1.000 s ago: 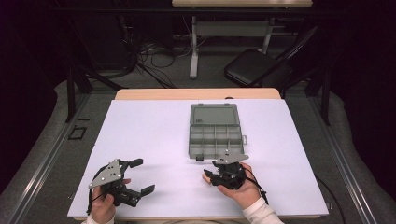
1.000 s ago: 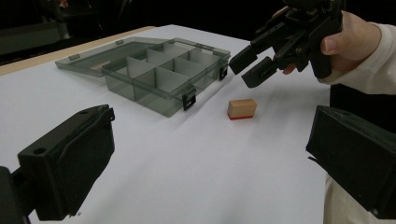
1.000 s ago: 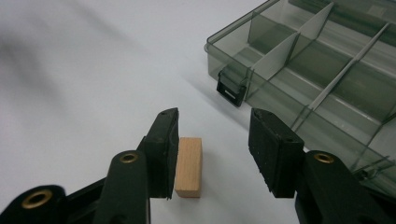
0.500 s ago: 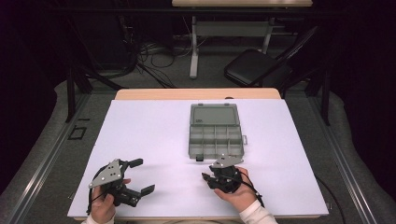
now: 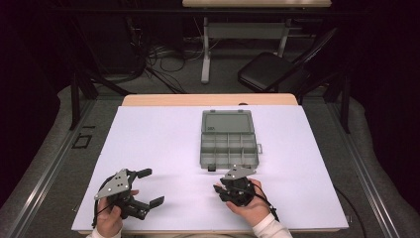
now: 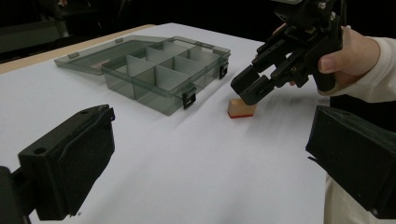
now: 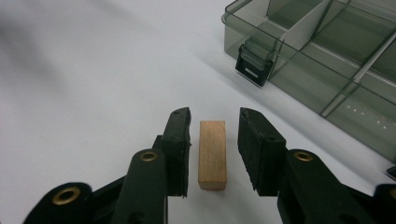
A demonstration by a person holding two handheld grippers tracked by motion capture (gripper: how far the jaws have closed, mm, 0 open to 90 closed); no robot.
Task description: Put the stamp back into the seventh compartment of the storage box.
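White table (image 5: 163, 148), right gripper (image 7: 214, 133) jaws closing round wooden block (image 7: 212, 154) — gaps remain, left gripper (image 5: 148, 187) jaws spread

R gripper (image 5: 236, 184) tipped down, jaws just been closing, narrow gap left; L gripper (image 5: 143, 187) level, jaws wide.

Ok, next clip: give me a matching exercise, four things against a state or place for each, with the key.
Things:
1. wooden block
2. compartment box
3. left gripper
4. right gripper

States:
A. lid swung open, flat on the table
B. jaws wide apart, nothing between them
C. lies on the white table between two jaws
D. jaws just been closing around the block, gaps on both sides

Pairs: 1-C, 2-A, 3-B, 4-D
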